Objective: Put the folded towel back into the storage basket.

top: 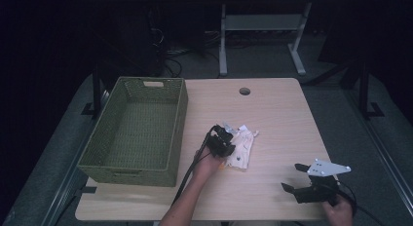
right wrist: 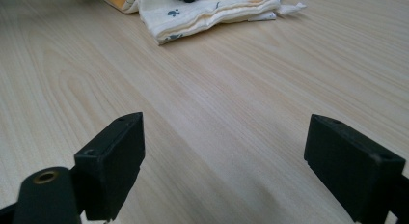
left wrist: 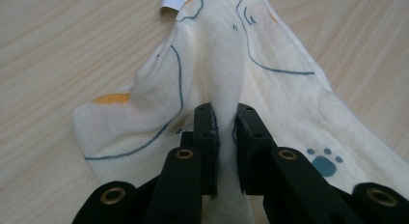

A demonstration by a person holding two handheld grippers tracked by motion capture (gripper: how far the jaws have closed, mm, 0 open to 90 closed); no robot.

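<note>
The green basket stands empty, well to the left of the left gripper, whose jaws are clamped on a raised fold of the cream printed cloth lying on the table. Gripping looks done; lifting remains. The right gripper rests well apart, jaws wide and empty.

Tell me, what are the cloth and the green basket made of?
The cloth looks like thin, soft cotton, matt and creased, printed with blue lines and paw marks. The basket looks woven, perhaps plastic or dyed wicker: its walls show a fine mesh, too small to tell which.
</note>
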